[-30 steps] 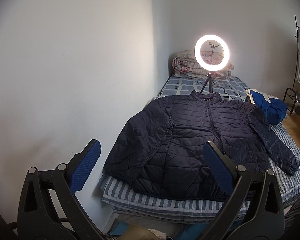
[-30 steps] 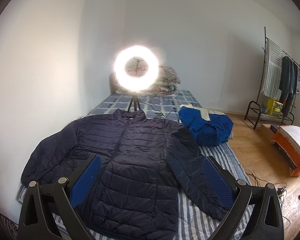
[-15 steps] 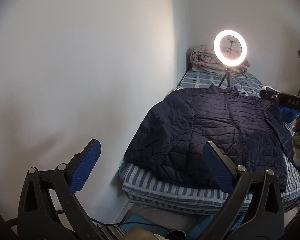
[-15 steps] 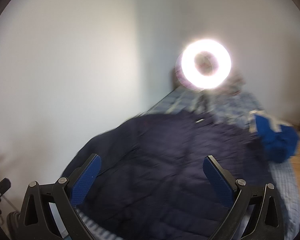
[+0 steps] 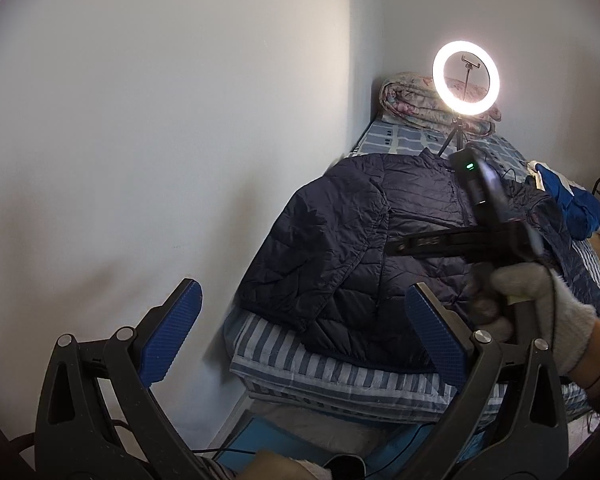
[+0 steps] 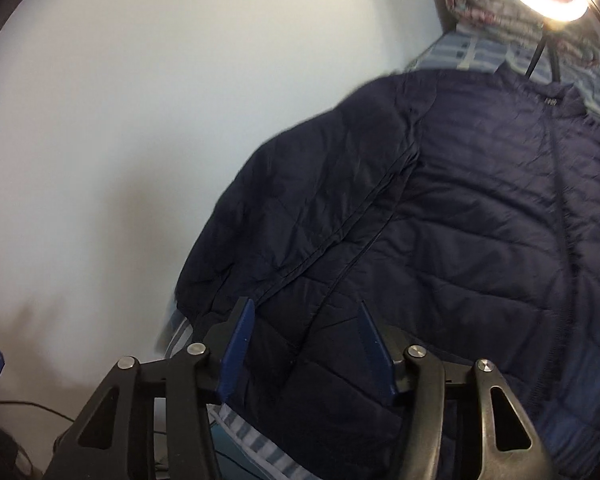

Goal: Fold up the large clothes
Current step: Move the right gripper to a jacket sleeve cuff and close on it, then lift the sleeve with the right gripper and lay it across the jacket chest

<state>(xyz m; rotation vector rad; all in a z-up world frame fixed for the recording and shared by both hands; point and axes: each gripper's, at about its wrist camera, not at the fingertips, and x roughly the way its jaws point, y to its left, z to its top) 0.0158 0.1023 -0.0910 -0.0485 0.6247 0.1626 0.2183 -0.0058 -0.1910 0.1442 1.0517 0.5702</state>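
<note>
A dark navy quilted jacket (image 5: 360,240) lies spread face up on the striped bed (image 5: 340,372), its collar toward the ring light. My left gripper (image 5: 304,336) hangs open in the air off the bed's near corner, nothing between its blue pads. My right gripper (image 6: 306,340) points steeply down over the jacket (image 6: 440,220), close to its lower front beside the left sleeve. Its jaws are closing with jacket fabric seen between the fingers, and the pads do not visibly press on it. A gloved hand (image 5: 540,312) holds the right tool above the jacket.
A lit ring light (image 5: 466,78) on a tripod stands at the head of the bed before a folded quilt (image 5: 412,96). A blue garment (image 5: 572,200) lies at the bed's right edge. A white wall (image 5: 180,160) runs along the left side.
The right gripper has swung down and left, from a level look at the whole bed to close over the jacket's left side, and its jaws have narrowed. The left gripper has sunk a little.
</note>
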